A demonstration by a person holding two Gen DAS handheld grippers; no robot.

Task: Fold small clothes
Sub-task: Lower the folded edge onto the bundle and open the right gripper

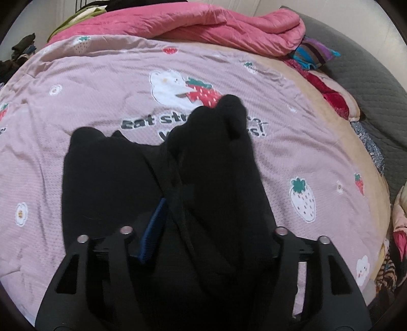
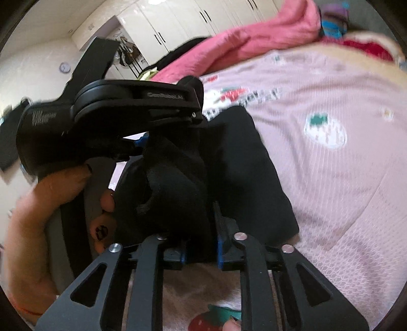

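Note:
A black sock hangs lifted over the pink strawberry-print blanket; a second black sock lies flat to its left. My left gripper is shut on the lifted sock; one blue pad shows, the other is hidden by cloth. In the right wrist view my right gripper holds bunched black sock fabric between its blue pads. The left gripper's body and the hand holding it sit just left of it. More black sock lies on the blanket.
A rumpled pink quilt lies along the far side of the bed. Striped and red clothes pile at the far right, by a grey padded surface. White wardrobes stand beyond.

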